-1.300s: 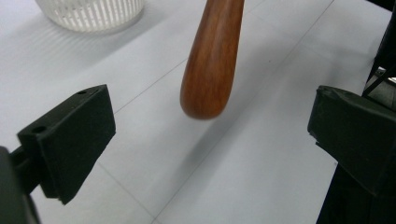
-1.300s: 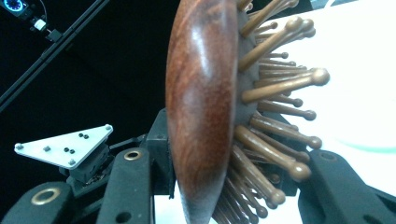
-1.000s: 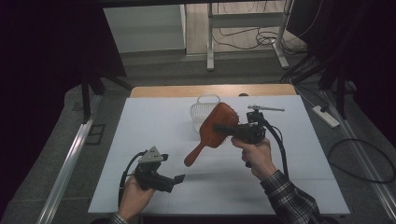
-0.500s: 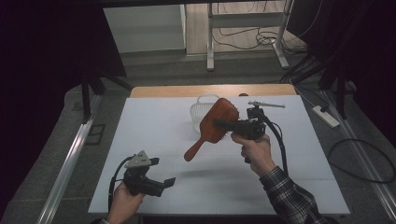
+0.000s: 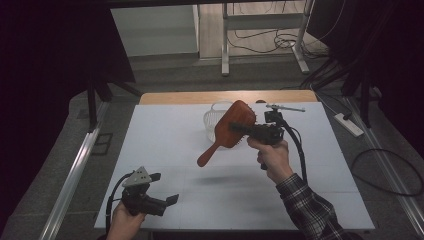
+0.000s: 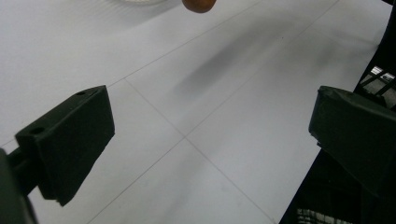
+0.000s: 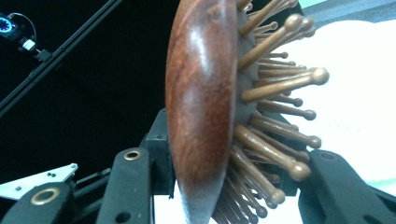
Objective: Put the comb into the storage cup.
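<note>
A reddish-brown wooden hairbrush point(image 5: 234, 125) hangs in the air over the middle of the white table point(image 5: 165, 135), handle slanting down to the left. My right gripper point(image 5: 239, 129) is shut on the brush's oval head. In the right gripper view the brush point(image 7: 201, 107) stands edge-on between the jaws of the right gripper point(image 7: 231, 186), its knobbed wooden pins pointing right. My left gripper point(image 5: 165, 188) is held low at the table's front left corner, jaws wide apart with nothing between them. The left gripper point(image 6: 210, 135) looks down on bare table, and the brush handle's tip point(image 6: 198, 3) is at the top edge.
A white mesh basket point(image 5: 212, 120) stands on the table just behind the brush. A wooden strip point(image 5: 200, 96) runs along the far table edge. On the floor lie cables, a power strip point(image 5: 350, 125) at the right, and stand legs point(image 5: 225, 50) behind.
The left hand has drawn its gripper leftward and back toward the front edge of the table. The right hand with the brush has barely moved.
</note>
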A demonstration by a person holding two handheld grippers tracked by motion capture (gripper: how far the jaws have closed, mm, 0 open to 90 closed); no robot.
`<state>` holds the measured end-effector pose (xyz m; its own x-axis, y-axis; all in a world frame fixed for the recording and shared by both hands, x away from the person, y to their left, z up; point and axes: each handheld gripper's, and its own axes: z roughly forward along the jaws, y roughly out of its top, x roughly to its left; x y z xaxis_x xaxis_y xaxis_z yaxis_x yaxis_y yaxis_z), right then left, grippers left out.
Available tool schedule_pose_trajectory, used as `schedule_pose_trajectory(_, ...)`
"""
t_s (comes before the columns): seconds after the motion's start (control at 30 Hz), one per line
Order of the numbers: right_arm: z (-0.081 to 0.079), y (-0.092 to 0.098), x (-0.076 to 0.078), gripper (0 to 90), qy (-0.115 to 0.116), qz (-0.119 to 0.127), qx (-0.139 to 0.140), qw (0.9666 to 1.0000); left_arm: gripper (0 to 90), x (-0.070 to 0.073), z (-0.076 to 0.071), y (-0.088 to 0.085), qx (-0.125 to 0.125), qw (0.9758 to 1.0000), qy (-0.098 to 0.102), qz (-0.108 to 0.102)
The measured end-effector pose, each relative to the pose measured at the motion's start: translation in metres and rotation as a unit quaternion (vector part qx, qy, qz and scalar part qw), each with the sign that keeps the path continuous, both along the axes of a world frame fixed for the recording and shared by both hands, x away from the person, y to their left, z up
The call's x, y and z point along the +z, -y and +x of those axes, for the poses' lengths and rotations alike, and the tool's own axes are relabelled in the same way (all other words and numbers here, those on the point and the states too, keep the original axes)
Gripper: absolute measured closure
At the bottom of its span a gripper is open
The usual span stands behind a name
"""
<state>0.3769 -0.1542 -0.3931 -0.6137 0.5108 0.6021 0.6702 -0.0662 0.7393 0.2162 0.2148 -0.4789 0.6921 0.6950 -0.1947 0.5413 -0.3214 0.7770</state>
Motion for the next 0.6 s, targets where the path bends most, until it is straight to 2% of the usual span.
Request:
schedule_pose_trajectory(0.37,0.010,0.001,0.003,53.4,0.004,-0.005,-0.012,0.9999,0.7,-0.002,-0.009,-0.014,0.014,0.9999,0.002,-0.002)
schedule_pose_trajectory(0.6,0.017,0.001,0.007,53.4,0.010,-0.009,-0.019,0.9997,1.2,-0.002,-0.015,-0.023,0.020,0.9997,0.004,-0.012)
